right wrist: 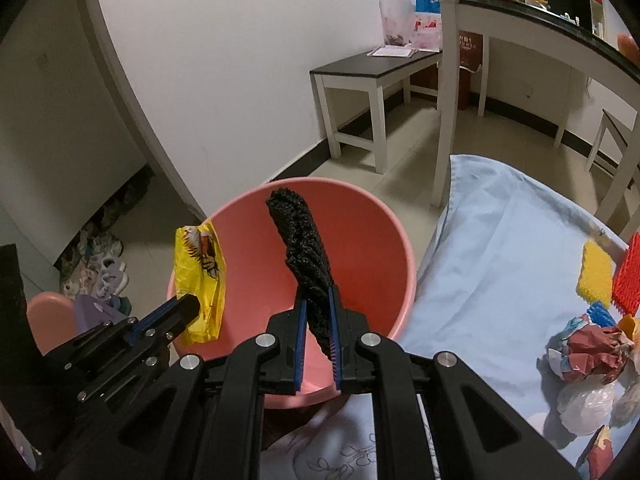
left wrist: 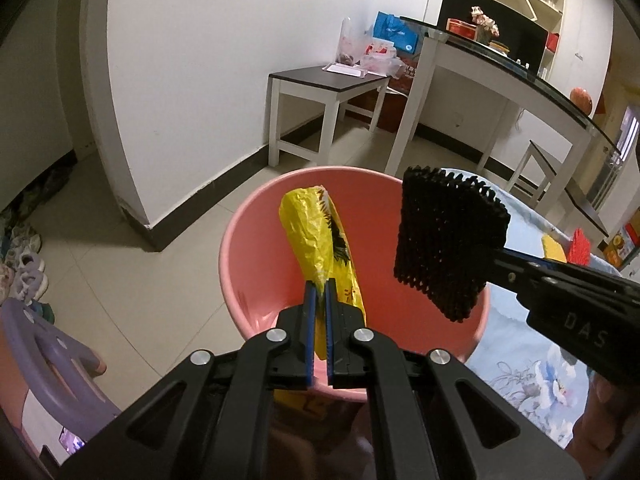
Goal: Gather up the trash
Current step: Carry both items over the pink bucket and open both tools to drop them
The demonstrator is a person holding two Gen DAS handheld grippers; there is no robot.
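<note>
Nearest, the left tool [left wrist: 319, 285] pinches a yellow plastic wrapper [left wrist: 316, 236] by its lower end, above a pink bucket [left wrist: 240, 280]. It looks light, thin and crinkly. To the right, the right tool [right wrist: 318, 292] clamps a black foam net [right wrist: 302, 248], likely soft and springy, over the same bucket. More trash [right wrist: 588, 356] lies on the bed [right wrist: 492, 248], far right.

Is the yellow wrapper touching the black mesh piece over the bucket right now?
Apart. The right wrist view shows bare pink bucket wall between the yellow wrapper in the left gripper and the black mesh piece.
</note>
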